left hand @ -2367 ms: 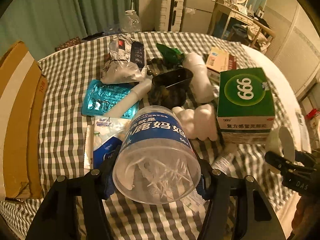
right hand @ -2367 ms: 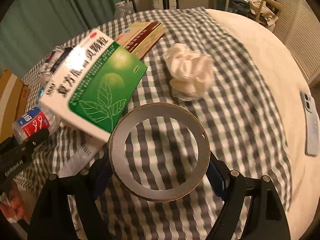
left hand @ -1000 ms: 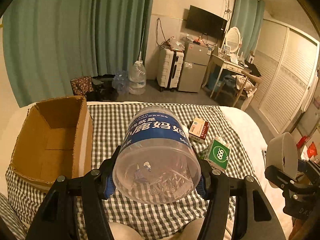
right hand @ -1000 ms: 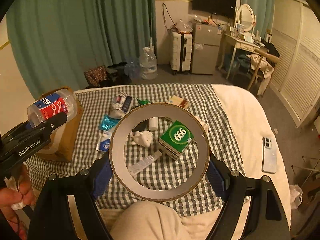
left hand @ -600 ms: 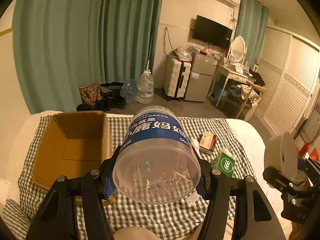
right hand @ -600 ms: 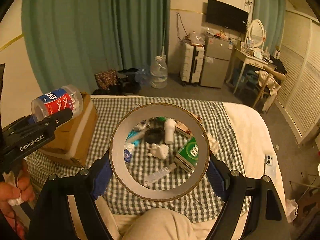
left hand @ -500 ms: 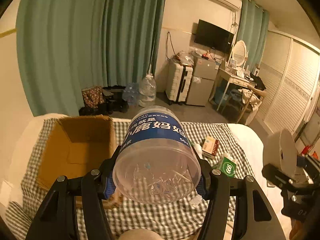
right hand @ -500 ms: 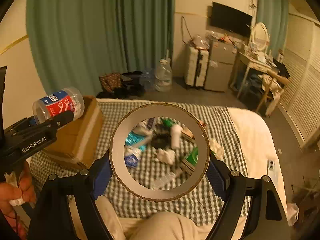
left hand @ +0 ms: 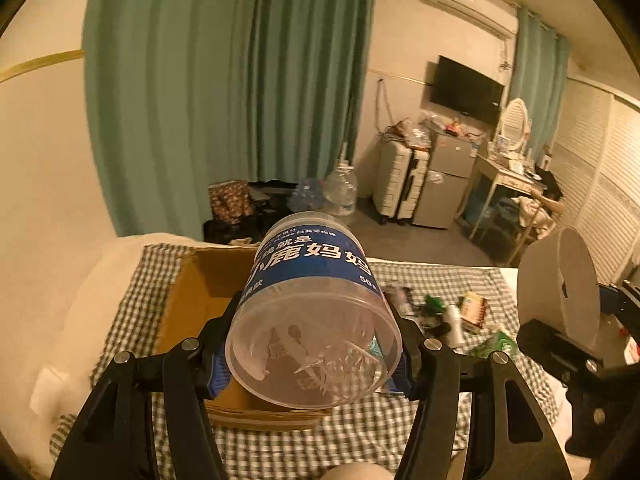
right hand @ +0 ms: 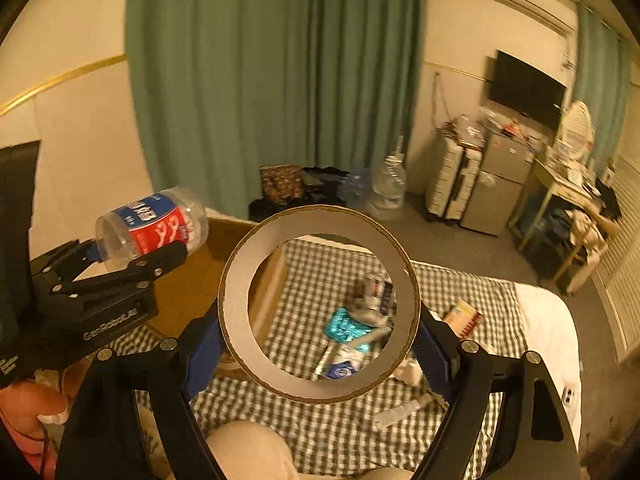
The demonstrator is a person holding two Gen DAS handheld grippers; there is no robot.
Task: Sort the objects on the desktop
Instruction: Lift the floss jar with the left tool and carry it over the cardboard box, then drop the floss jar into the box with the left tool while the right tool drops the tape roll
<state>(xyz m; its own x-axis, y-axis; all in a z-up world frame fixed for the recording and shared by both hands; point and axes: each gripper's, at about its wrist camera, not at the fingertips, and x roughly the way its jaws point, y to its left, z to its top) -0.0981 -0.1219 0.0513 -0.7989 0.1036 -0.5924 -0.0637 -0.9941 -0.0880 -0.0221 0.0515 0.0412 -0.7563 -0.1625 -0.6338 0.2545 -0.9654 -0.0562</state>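
left wrist: from above bed (left hand: 120,296), facing down-forward over box (left hand: 196,304), toward curtain (left hand: 224,92) | right wrist: just right of it, same heading, sees left gripper (right hand: 120,264) at its left | shared: box, bed, curtain, TV (right hand: 524,88), fridge (left hand: 444,184)

The left gripper (left hand: 314,354) clamps a clear jar (left hand: 314,320) with a blue label, held above the open cardboard box (left hand: 200,300). Right of the box, small items (left hand: 452,316) litter the checked cloth (left hand: 132,296).
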